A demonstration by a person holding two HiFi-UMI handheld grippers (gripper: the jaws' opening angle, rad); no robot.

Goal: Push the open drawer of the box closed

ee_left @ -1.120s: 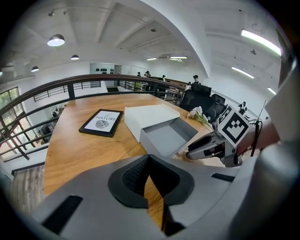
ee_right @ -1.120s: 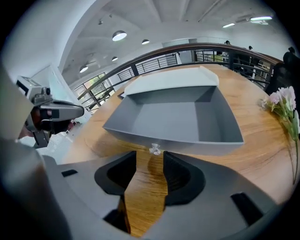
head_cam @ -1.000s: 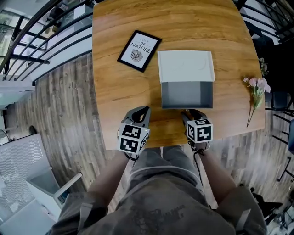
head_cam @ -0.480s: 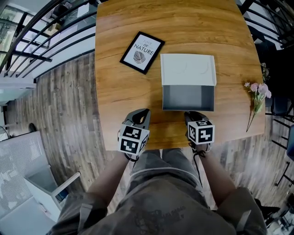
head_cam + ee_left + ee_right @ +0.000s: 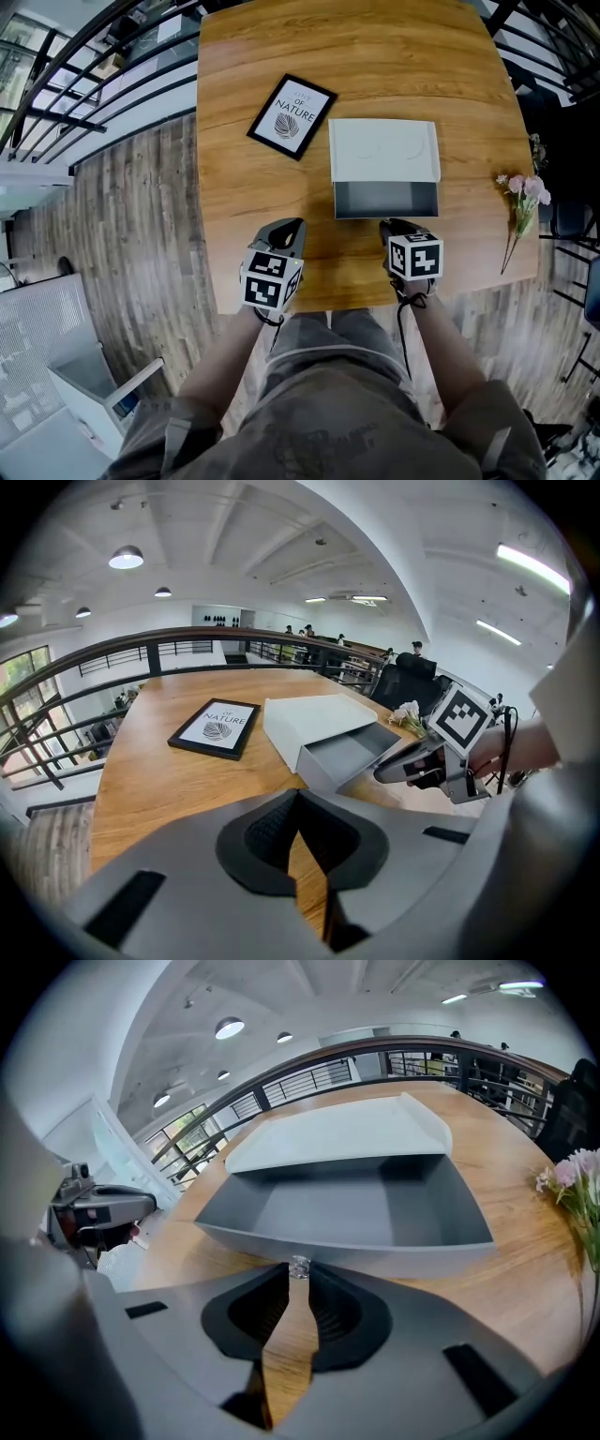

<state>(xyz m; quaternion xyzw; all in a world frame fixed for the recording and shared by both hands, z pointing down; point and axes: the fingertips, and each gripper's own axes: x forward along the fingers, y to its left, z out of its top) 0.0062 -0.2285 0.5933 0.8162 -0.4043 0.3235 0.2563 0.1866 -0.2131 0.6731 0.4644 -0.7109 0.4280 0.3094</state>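
Note:
A white box (image 5: 382, 148) lies on the wooden table (image 5: 244, 187), its grey drawer (image 5: 385, 199) drawn partway out toward me. The drawer is empty inside (image 5: 347, 1213). My right gripper (image 5: 392, 225) is at the drawer's front wall; its jaws have just been closing and now pinch the small clear knob (image 5: 299, 1267) between their tips. My left gripper (image 5: 289, 228) hovers over bare table left of the drawer, shut with nothing in it. In the left gripper view the box (image 5: 314, 719), drawer (image 5: 352, 752) and right gripper (image 5: 384, 773) show ahead on the right.
A black-framed leaf print (image 5: 292, 116) lies left of the box. A sprig of pink flowers (image 5: 521, 192) rests near the table's right edge. The table's near edge (image 5: 319, 298) runs just behind both grippers. A railing (image 5: 84, 84) and wood floor lie to the left.
The right gripper's jaws closed, and it moved forward against the drawer front. The drawer now sticks out less from the box. The left gripper has stayed put.

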